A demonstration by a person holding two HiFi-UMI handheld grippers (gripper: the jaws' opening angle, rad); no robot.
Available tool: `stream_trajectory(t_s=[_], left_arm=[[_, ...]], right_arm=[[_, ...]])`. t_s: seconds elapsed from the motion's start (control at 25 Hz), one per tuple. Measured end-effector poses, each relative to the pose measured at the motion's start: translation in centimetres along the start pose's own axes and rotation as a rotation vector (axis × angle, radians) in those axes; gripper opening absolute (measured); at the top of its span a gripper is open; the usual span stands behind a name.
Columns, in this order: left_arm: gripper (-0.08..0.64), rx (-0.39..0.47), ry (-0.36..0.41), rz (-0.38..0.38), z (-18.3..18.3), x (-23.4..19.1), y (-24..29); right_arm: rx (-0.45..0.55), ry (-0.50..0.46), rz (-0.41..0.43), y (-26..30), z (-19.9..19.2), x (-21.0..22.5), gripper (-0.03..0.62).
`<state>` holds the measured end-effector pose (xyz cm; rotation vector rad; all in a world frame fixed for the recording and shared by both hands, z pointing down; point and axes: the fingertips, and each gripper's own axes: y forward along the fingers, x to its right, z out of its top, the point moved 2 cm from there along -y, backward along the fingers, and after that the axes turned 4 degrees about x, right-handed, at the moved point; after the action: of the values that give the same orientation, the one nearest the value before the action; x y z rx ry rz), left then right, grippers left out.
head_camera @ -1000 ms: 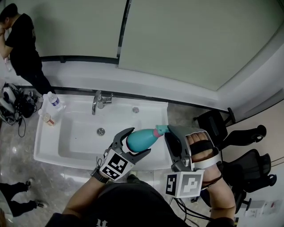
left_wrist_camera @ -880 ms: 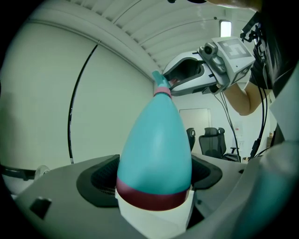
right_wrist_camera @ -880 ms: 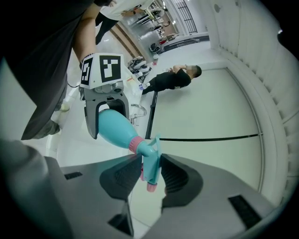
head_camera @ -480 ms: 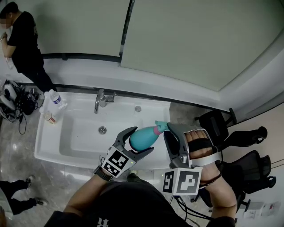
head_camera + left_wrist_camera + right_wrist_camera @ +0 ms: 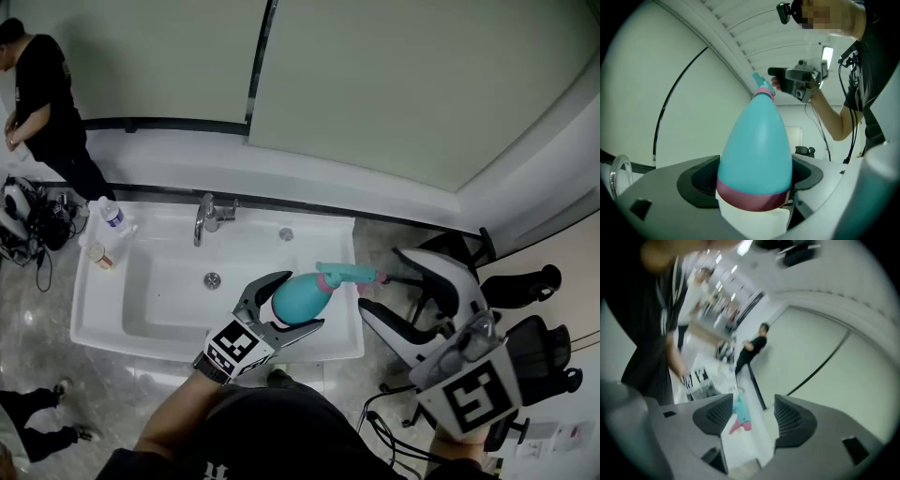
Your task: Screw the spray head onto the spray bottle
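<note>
Left gripper (image 5: 300,300): pads pinching teal egg-shaped plastic spray bottle (image 5: 757,145), neck at 3 o'clock
Teal-and-pink plastic spray head (image 5: 349,274): sitting on neck
Right gripper (image 5: 382,278): jaws just opened, spread, head between them untouched
Next: I'd re-grip collar squarely, twist snug

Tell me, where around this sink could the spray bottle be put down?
The white sink basin is bare around its round drain; so is the white ledge behind the chrome faucet. The basin's left rim is crowded: a clear plastic water bottle and a small tan cup.
</note>
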<state>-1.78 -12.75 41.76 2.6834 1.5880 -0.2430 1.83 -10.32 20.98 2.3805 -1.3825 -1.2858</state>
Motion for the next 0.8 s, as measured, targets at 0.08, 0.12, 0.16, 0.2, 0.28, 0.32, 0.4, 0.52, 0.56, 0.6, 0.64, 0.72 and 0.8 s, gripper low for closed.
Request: stream_trajectory(t_s=[0.08, 0.12, 0.16, 0.2, 0.28, 0.32, 0.4, 0.52, 0.56, 0.6, 0.64, 0.72, 0.8], left_arm=[[0.422, 0.032, -0.015, -0.05, 1.0, 0.5, -0.2], [0.422, 0.043, -0.024, -0.082, 1.6, 0.9, -0.4], [0.422, 0.051, -0.029, -0.114, 2.1, 1.3, -0.6], [0.422, 0.057, -0.031, -0.144, 2.6, 1.8, -0.8], [0.422, 0.071, -0.039, -0.195, 3.5, 2.5, -1.0], [0.422, 0.079, -0.05, -0.222, 4.0, 2.8, -1.1], [0.422, 0.096, -0.075, -0.27, 4.9, 3.3, -1.3], [0.422, 0.122, -0.116, -0.306, 6.0, 3.8, -1.4], [0.422, 0.132, -0.13, -0.312, 6.3, 3.8, -1.4], [0.422, 0.138, -0.137, -0.317, 6.6, 3.9, -1.4], [0.422, 0.138, -0.136, -0.322, 6.8, 4.0, -1.4], [0.422, 0.126, -0.123, -0.338, 6.9, 4.5, -1.5], [0.422, 0.115, -0.123, -0.359, 7.0, 5.0, -1.5]], right_arm=[[0.35, 0.382, 0.052, -3.8, -0.8, 1.8, 0.25], [0.512, 0.524, 0.099, -5.1, -1.9, 2.0, 0.25], [0.64, 0.621, 0.151, -5.8, -3.1, 1.8, 0.25], [0.728, 0.68, 0.201, -5.7, -4.1, 1.2, 0.251], [0.809, 0.721, 0.29, -4.1, -5.1, -0.5, 0.25], [0.822, 0.722, 0.329, -3.0, -5.1, -1.4, 0.25], [0.83, 0.733, 0.377, -0.7, -4.8, -2.7, 0.251], [0.845, 0.713, 0.388, 1.2, -2.9, -3.5, 0.25], [0.857, 0.696, 0.389, 1.3, -2.1, -3.7, 0.251], [0.87, 0.673, 0.397, 1.3, -1.4, -3.9, 0.251], [0.879, 0.65, 0.413, 1.1, -0.9, -4.2, 0.251], [0.898, 0.635, 0.45, -0.4, -1.2, -4.4, 0.252], [0.946, 0.669, 0.463, -2.5, -2.4, -3.3, 0.25]])
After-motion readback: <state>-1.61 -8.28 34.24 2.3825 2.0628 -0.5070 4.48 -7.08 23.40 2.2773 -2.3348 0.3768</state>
